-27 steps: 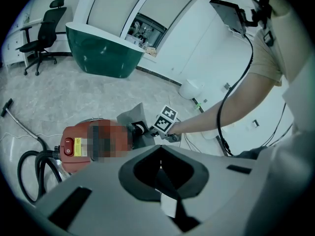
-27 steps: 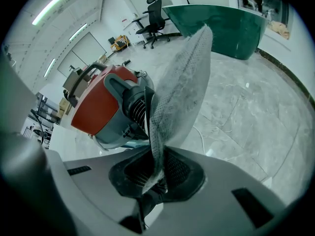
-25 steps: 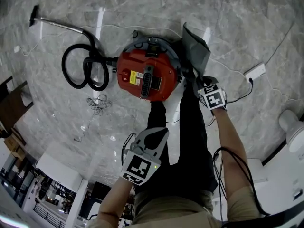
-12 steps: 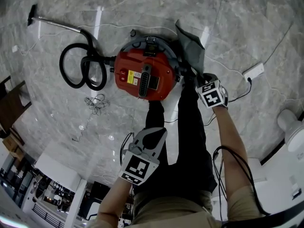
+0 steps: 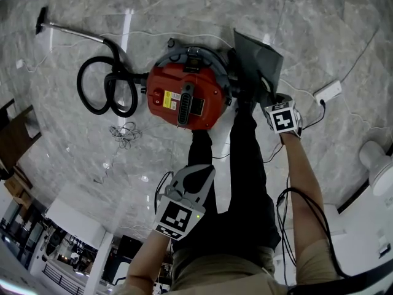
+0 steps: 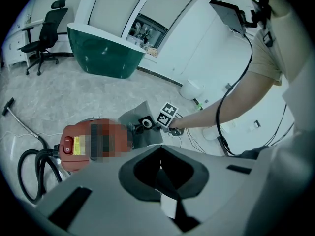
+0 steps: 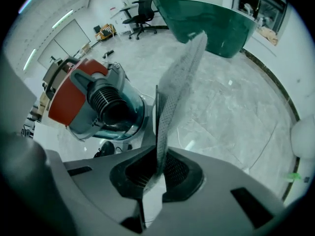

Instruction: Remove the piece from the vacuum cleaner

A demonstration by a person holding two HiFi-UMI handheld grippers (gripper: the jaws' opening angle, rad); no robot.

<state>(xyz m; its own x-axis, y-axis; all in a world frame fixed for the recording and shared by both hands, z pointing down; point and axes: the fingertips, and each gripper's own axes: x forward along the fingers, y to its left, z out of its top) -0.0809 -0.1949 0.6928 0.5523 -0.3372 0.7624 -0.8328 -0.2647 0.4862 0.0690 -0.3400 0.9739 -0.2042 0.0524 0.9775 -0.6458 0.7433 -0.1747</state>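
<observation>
marble floor (image 5: 307, 29) of an office, seen from the head view: a red vacuum cleaner (image 5: 184, 97) lies at centre, its black hose (image 5: 101, 94) coiled at nine o'clock and a metal wand (image 5: 73, 32) running off toward ten. the grey piece (image 5: 258, 57), a flat mesh sheet, stands up at two o'clock, just beside the canister's rim; whether the two touch is unclear. the right gripper (image 7: 157, 176) is clenched on the sheet's lower edge. the left gripper (image 6: 160, 166) hangs at six o'clock, well apart from the machine, jaws pressed together on nothing. the person's dark-trousered legs (image 5: 245, 177) stand between the two grippers, one foot close against the canister. a white power strip (image 5: 328, 92) lies at three o'clock, a tangle of thin cable (image 5: 126, 134) at eight. the canister's open end (image 7: 110, 107) shows a ribbed black duct inside a bluish chamber. a green counter (image 7: 211, 18) and an office chair (image 7: 142, 4) stand beyond.
</observation>
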